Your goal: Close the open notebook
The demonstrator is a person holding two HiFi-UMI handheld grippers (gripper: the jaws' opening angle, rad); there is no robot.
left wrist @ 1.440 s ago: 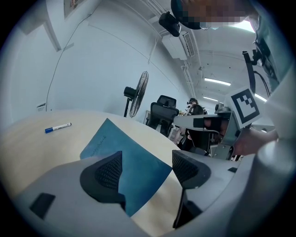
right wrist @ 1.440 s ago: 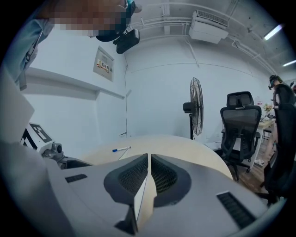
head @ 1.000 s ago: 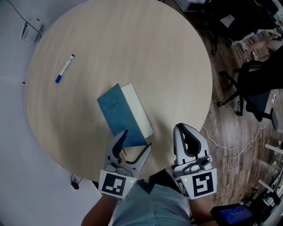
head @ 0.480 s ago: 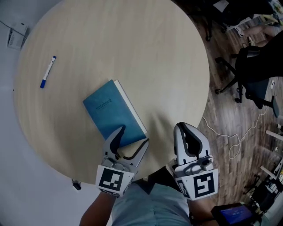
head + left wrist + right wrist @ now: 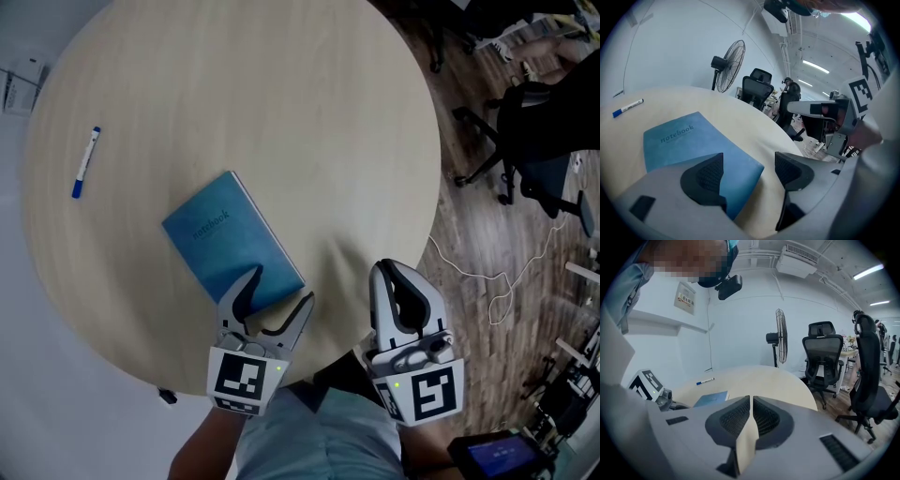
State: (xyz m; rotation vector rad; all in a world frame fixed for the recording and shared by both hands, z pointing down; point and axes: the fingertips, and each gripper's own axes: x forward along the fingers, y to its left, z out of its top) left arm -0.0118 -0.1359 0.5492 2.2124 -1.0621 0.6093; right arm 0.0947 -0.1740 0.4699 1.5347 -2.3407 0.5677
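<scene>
Pale wood of a round table (image 5: 281, 112) fills the head view. The notebook (image 5: 230, 246) lies flat on its near-left part, blue cover up, so it looks already closed. The left gripper (image 5: 279, 289) hovers at the book's near corner, and the right gripper (image 5: 392, 272) sits by the near edge, likely kept out of the way. In the left gripper view the jaws stand apart, gripping nothing, one above that corner. In the right gripper view the jaws are pressed together and empty.
</scene>
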